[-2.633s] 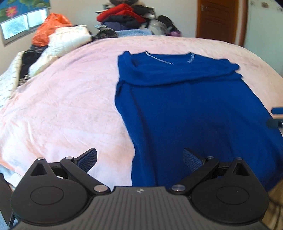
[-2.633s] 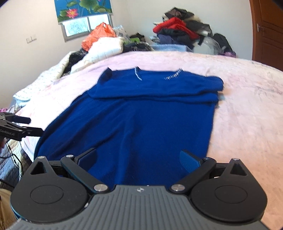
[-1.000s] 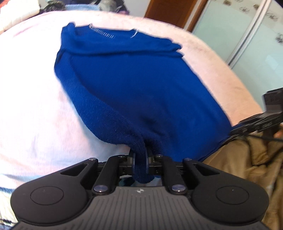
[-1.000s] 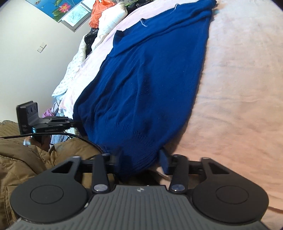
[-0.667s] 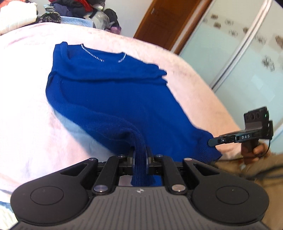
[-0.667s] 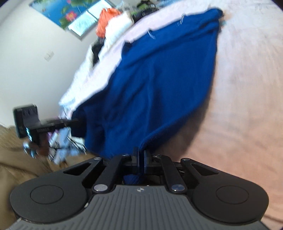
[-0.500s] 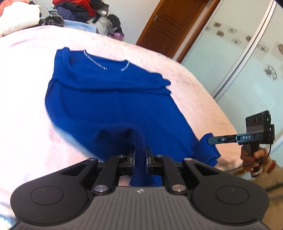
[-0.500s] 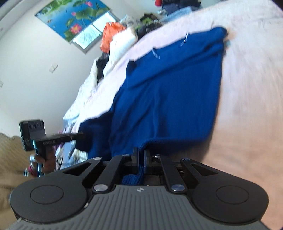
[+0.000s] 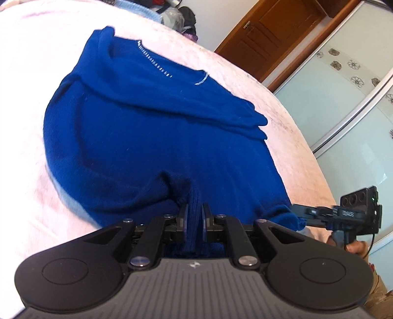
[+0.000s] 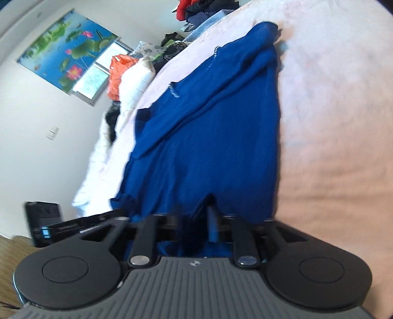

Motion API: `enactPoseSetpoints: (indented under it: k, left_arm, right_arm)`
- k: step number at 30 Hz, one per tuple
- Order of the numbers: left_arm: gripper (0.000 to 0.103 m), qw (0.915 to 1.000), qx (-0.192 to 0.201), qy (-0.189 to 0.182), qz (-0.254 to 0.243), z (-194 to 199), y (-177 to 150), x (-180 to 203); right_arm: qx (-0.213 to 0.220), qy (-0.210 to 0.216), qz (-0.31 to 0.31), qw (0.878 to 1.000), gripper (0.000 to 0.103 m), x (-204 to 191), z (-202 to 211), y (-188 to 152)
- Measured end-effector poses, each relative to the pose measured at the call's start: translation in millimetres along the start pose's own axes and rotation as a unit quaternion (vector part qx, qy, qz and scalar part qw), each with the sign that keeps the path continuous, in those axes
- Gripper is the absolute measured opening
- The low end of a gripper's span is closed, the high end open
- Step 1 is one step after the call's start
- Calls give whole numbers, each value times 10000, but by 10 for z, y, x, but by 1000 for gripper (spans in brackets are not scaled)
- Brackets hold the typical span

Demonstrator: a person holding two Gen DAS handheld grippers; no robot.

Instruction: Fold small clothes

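Observation:
A dark blue knit sweater [image 9: 152,127] lies on a pink bedspread [image 9: 29,73], collar at the far end, sleeves folded across the chest. My left gripper [image 9: 194,216] is shut on the sweater's bottom hem and holds it lifted above the body. My right gripper [image 10: 196,225] is shut on the hem's other corner, the sweater [image 10: 221,137] stretching away from it. The right gripper also shows in the left wrist view [image 9: 343,216], and the left gripper shows in the right wrist view [image 10: 59,225].
A heap of clothes [image 10: 196,9] lies beyond the bed's far end. White bedding and an orange bag [image 10: 118,73] sit by the window. A wooden door [image 9: 270,32] and a glass wardrobe [image 9: 348,98] stand on the right.
Both grippers closed on the sweater's bottom hem, lifted it and carried it forward toward the collar. The lower part of the sweater now folds up over the body.

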State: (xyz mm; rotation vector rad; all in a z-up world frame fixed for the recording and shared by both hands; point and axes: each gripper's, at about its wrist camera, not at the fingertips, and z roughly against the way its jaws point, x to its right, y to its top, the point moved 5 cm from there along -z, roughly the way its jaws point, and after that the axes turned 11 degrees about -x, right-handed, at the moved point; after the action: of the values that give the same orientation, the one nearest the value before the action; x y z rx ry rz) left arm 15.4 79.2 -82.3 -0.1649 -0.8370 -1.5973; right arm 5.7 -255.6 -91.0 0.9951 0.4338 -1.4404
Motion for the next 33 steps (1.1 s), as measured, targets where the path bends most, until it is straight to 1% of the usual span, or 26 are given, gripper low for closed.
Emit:
enactPoseSetpoints:
  k: [1, 3, 8, 11, 14, 15, 16, 18, 20, 22, 24, 25, 26, 27, 28, 31, 33]
  left_arm:
    - [10, 10000, -21, -13, 58, 2, 5, -21]
    - [11, 9999, -79, -90, 125, -15, 20, -45]
    - [13, 9997, -193, 25, 122, -80, 48, -27]
    - [14, 9996, -266, 22, 83, -108, 26, -5]
    - [14, 9995, -294, 47, 52, -115, 10, 5]
    - [14, 9995, -305, 46, 67, -117, 7, 4]
    - [14, 9995, -314, 43, 86, -119, 3, -1]
    - [14, 9995, -305, 46, 113, -122, 1, -3]
    - [14, 9995, -303, 69, 86, -130, -2, 5]
    - [14, 9995, -293, 99, 44, -141, -1, 17]
    - [14, 9995, -285, 112, 0, -156, 2, 27]
    - [14, 9995, -275, 119, -18, -160, 5, 34]
    - [14, 9996, -268, 127, -32, -161, 2, 40]
    - [14, 9996, -243, 160, -50, -159, -4, 48]
    - [14, 9995, -216, 204, -89, -152, -11, 62]
    - [12, 9988, 22, 377, -327, -94, -34, 146]
    - [12, 9980, 218, 408, -436, -26, -20, 213]
  right_arm:
    - [-27, 73, 0, 10000, 47, -6, 2, -21]
    - [-58, 165, -30, 9998, 46, -9, 2, -51]
    - [-33, 454, -422, 9981, 46, 51, -33, -65]
    - [-44, 399, -371, 9985, 45, 13, -50, -70]
    - [-94, 325, -290, 9990, 40, -31, -43, -93]
    - [-112, 307, -292, 9990, 37, -41, -44, -100]
    - [-123, 305, -312, 9990, 36, -49, -47, -105]
    - [-138, 434, -451, 9979, 37, -56, -65, -103]
    - [-106, 597, -726, 9955, 44, -36, -68, -78]
    - [37, 715, -805, 9942, 44, -48, -82, -39]
    - [56, 778, -858, 9932, 44, -51, -130, 2]
    - [37, 768, -884, 9931, 42, -41, -169, 23]
    - [22, 667, -896, 9937, 37, -26, -203, 27]
    - [2, 509, -844, 9951, 18, -22, -229, 24]
    - [0, 371, -754, 9965, 10, -41, -227, 10]
    - [136, 278, -523, 9982, 10, -139, -173, -3]
    - [272, 351, -395, 9982, 10, -210, -106, 23]
